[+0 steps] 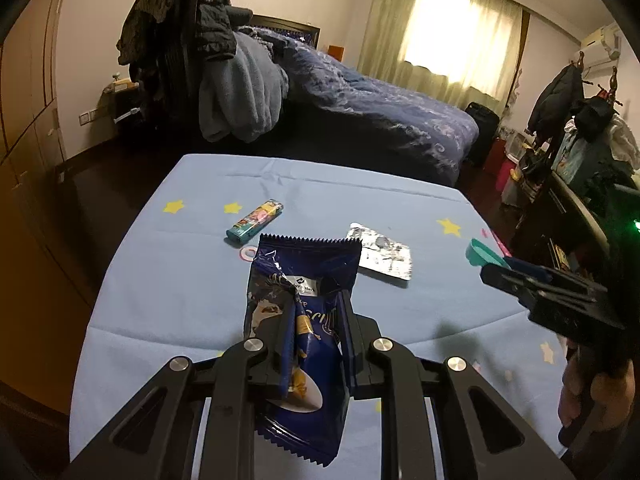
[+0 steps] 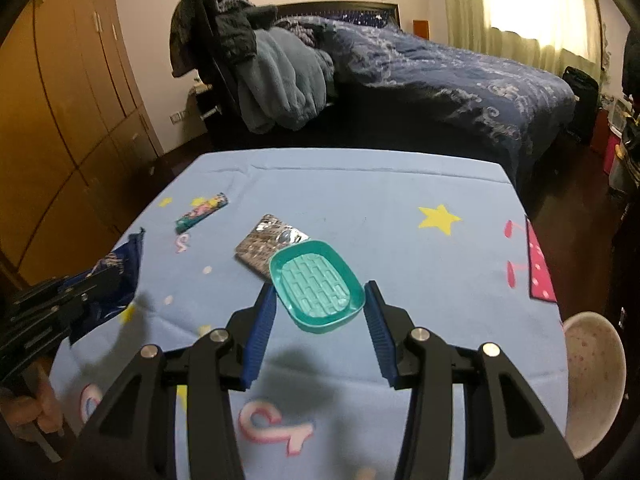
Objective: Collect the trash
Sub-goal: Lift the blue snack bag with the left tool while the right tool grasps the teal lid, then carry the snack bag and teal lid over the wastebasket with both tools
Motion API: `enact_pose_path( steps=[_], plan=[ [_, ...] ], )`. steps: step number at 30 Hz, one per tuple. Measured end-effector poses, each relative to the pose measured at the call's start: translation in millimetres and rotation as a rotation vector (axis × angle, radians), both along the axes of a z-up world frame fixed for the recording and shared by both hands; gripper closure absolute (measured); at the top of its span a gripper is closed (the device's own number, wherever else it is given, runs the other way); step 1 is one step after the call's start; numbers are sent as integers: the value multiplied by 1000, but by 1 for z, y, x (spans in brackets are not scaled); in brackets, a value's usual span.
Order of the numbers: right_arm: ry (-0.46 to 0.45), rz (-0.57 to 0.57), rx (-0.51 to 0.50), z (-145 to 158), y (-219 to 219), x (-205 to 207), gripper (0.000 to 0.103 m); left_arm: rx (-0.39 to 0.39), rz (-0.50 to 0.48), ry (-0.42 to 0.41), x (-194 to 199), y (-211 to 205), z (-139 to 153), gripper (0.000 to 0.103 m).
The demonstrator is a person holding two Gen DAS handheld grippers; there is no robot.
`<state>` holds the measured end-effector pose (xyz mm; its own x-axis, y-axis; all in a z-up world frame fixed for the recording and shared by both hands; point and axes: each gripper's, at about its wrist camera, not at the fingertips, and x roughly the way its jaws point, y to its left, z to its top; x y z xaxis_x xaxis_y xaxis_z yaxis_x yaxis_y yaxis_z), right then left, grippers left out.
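A crumpled dark-blue snack wrapper (image 1: 308,280) stands upright between the pads of my left gripper (image 1: 316,304), which is shut on it above the light-blue star-print tablecloth (image 1: 168,280). My right gripper (image 2: 319,292) is shut on the two sides of a teal oval dish (image 2: 312,280), held tilted above the cloth. A silver blister pack (image 1: 384,256) (image 2: 260,248) lies flat mid-table, partly hidden behind the dish in the right wrist view. A colourful lighter (image 1: 256,222) (image 2: 202,212) lies further left. Each wrist view catches the other gripper at its side edge.
A white speckled bowl (image 2: 592,368) sits off the table's right edge. Beyond the far table edge stand a chair piled with clothes (image 1: 208,60) and a bed with a blue quilt (image 1: 380,112). Wooden wardrobes (image 2: 72,100) line the left wall.
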<state>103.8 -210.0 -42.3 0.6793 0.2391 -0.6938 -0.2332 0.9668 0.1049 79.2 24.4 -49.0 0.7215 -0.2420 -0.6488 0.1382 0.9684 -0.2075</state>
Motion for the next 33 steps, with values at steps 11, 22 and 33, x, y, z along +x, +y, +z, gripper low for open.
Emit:
enact_pose_path(
  steps=[11,22,33],
  plan=[
    [-30,-39,27,9,-20,-43,57,40,29,-26,-19,-10,10,83],
    [-47,-62,47,15,-34,-58,57,51,32,-46,-26,-18,23,83],
    [-68,-80,60,16,-50,-72,57,70,14,-54,-31,-38,32,82]
  ],
)
